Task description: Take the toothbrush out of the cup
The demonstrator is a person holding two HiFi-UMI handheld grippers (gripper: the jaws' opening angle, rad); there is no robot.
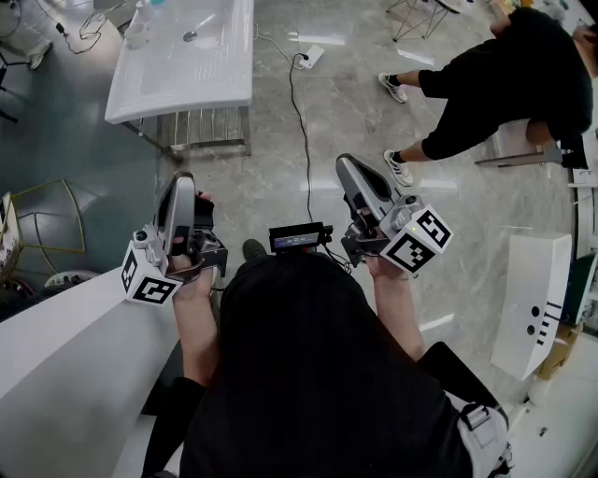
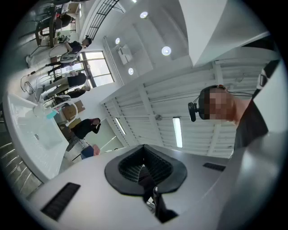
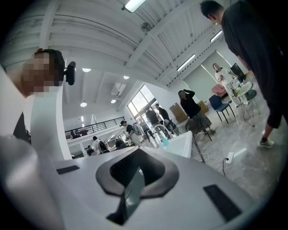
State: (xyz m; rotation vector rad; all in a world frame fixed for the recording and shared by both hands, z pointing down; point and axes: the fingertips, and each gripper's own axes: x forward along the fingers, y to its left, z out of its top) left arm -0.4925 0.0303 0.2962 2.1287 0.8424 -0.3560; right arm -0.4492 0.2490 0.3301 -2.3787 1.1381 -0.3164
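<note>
You hold your left hand (image 1: 192,273) close to your chest at about 8 o'clock in the head view. The left gripper (image 1: 182,177) is tipped upward, away from you. Its own view shows the jaws of the left gripper (image 2: 146,175) pressed together with nothing between them.

Your right hand (image 1: 378,266) sits at about 4 o'clock. It carries the right gripper (image 1: 345,161) roughly level and angled towards 11 o'clock. The jaws of the right gripper (image 3: 135,173) also meet, and they grip nothing.

The head view alone shows the grey floor (image 1: 280,177) and a cable (image 1: 301,121) running to a power strip (image 1: 311,57) at 12 o'clock. Well apart from both grippers, a white washbasin table (image 1: 177,70) stands at 11 o'clock.

On that table stands a teal-topped container (image 1: 138,25). It is too small to tell whether it is the cup or whether a toothbrush is in it. The left gripper view shows the container (image 2: 51,114) at 9 o'clock, below round ceiling lights (image 2: 166,50). The right gripper view shows it (image 3: 165,142) just beside a faucet (image 3: 158,131) near the centre.
</note>
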